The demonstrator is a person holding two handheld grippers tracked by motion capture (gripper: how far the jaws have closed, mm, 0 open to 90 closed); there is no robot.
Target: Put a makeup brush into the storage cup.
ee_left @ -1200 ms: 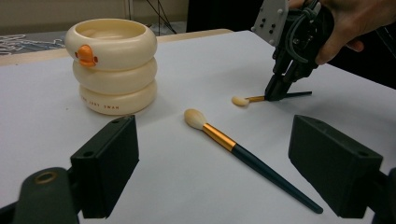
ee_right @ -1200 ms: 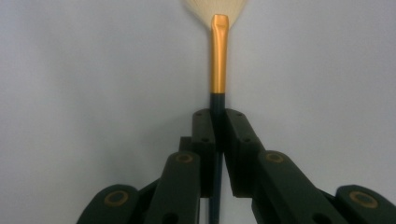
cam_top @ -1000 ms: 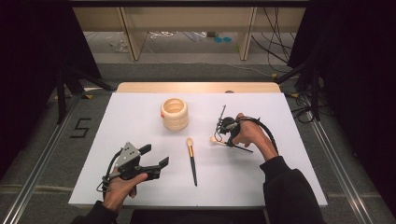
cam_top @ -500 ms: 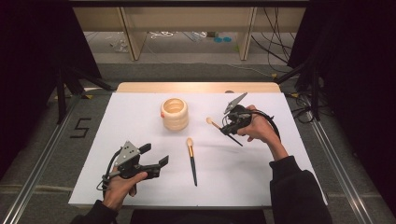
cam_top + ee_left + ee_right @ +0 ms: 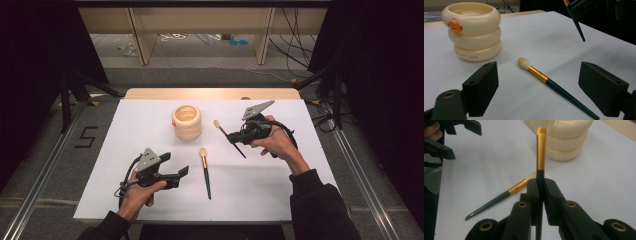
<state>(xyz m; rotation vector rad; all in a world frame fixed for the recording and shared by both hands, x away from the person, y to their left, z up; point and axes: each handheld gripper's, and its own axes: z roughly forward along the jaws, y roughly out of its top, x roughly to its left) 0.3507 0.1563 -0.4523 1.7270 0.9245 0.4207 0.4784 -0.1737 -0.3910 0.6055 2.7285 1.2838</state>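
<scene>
Spreading wide under everything, the white rectangular table sheet [image 5: 280, 190], laid over a pale wooden tabletop [image 5: 210, 93] peeking out at the far edge. Standing toward the far middle of the sheet, the cream ribbed holder of three stacked rings [image 5: 187, 122] with a small orange duck mark on its side, upright, mouth open to the ceiling.

Lying flat near the middle, just in front of the holder, the dark-handled makeup brush with gold ferrule and pale round bristles [image 5: 205, 170]: long axis running almost straight from near edge to far, bristles pointing away toward the holder, tail end pointing back at the person. Not touching anything but the sheet.

Hanging in the air to the right of the holder, the slimmer dark-handled brush with gold ferrule and flat tip [image 5: 229, 137], tilted, tip up and aimed left toward the holder, handle end slanting down and to the right, clear of the sheet.

Clamping that slim brush by its dark handle just below the ferrule, the right black two-jaw gripper [image 5: 238, 137], jaws pressed together on it.

Resting low near the front left, the left black two-jaw gripper [image 5: 182, 171], jaws standing wide apart, gripping nothing, facing the lying brush from just beside it.
</scene>
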